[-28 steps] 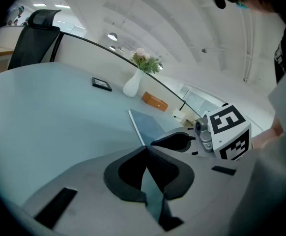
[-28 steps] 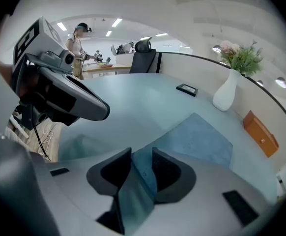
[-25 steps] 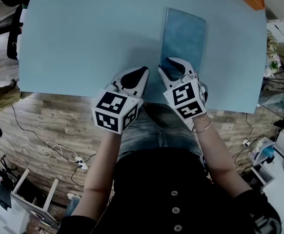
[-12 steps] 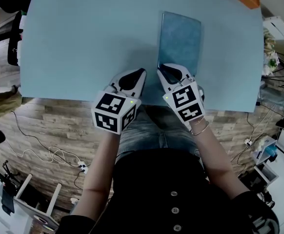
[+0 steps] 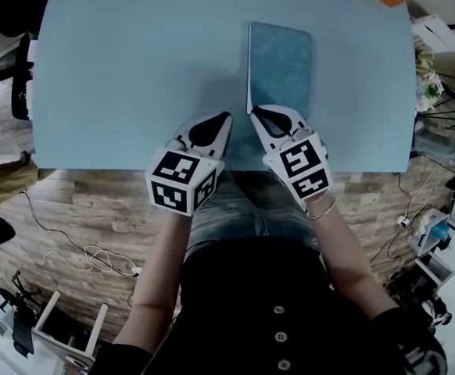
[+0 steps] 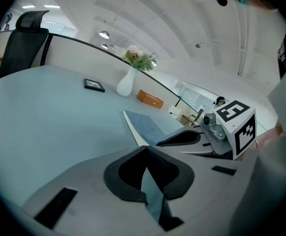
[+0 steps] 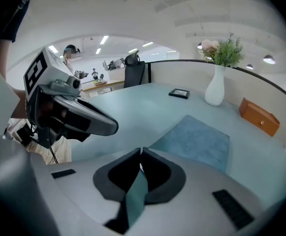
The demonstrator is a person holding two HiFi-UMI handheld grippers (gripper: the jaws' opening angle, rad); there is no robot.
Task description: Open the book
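A closed book with a blue cover [image 5: 279, 65] lies on the light-blue table [image 5: 134, 69], its white page edge on the left side. My right gripper [image 5: 252, 112] is shut and empty, its tips at the book's near left corner. My left gripper [image 5: 226, 117] is shut and empty too, just left of it over bare table. In the left gripper view the book [image 6: 145, 127] lies ahead of the left gripper [image 6: 146, 149], with the right gripper [image 6: 158, 143] alongside. The right gripper view has the book [image 7: 197, 141] ahead and to the right of the right gripper [image 7: 141, 151].
A white vase with flowers [image 7: 214, 85], an orange box [image 7: 259, 116] and a small black item [image 7: 179, 93] stand at the table's far side. A black office chair [image 6: 20, 43] is behind the table. The table's near edge runs under both grippers.
The right gripper's tips have shifted from the middle of the book's near edge to its near left corner. The left gripper has barely moved.
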